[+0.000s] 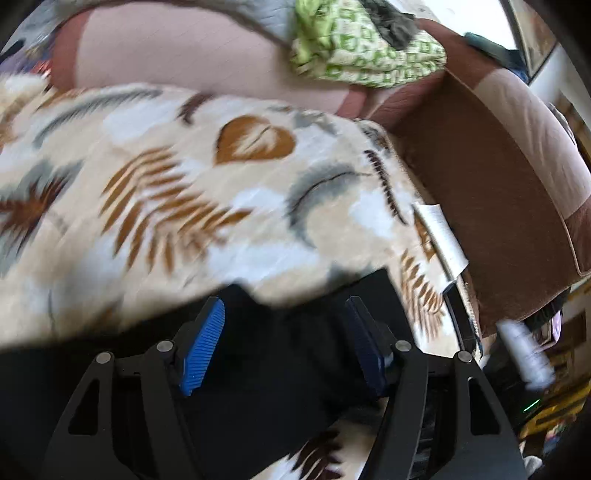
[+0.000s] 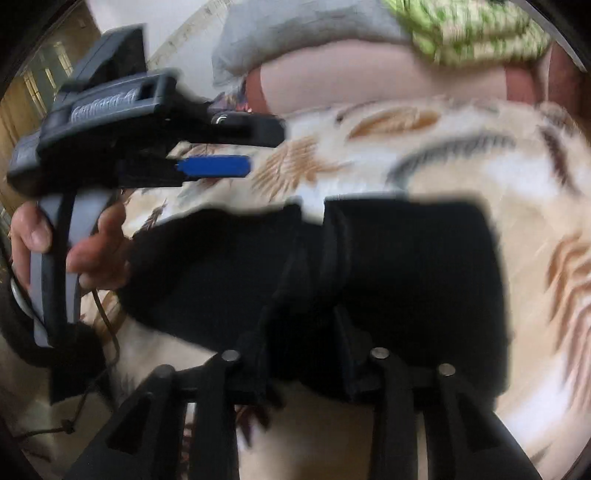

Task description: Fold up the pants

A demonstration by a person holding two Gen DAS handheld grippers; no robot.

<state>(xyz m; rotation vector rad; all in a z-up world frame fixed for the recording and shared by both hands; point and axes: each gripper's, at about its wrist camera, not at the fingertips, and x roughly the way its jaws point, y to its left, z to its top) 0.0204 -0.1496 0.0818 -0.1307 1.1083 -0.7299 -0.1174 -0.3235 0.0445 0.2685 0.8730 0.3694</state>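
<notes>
The black pants (image 2: 406,266) lie folded in a thick bundle on a cream leaf-print blanket (image 2: 461,173). In the right wrist view my right gripper (image 2: 303,343) hovers over the bundle's near edge. Its dark fingers stand apart and open, and a flap of black cloth drapes against the left finger (image 2: 258,369). A hand holds my left gripper (image 2: 255,149) at the upper left, above the blanket and clear of the pants, jaws apart. In the left wrist view the left gripper (image 1: 284,332) is open, its blue pads (image 1: 203,347) wide over the black pants (image 1: 258,398), gripping nothing.
The blanket (image 1: 184,184) covers a brown and pink sofa (image 1: 498,184). A green-and-white patterned cloth (image 1: 362,48) sits on the backrest, with a grey cloth (image 2: 295,33) beside it. A white booklet (image 1: 439,236) and a white bottle (image 1: 524,350) lie at the blanket's right edge.
</notes>
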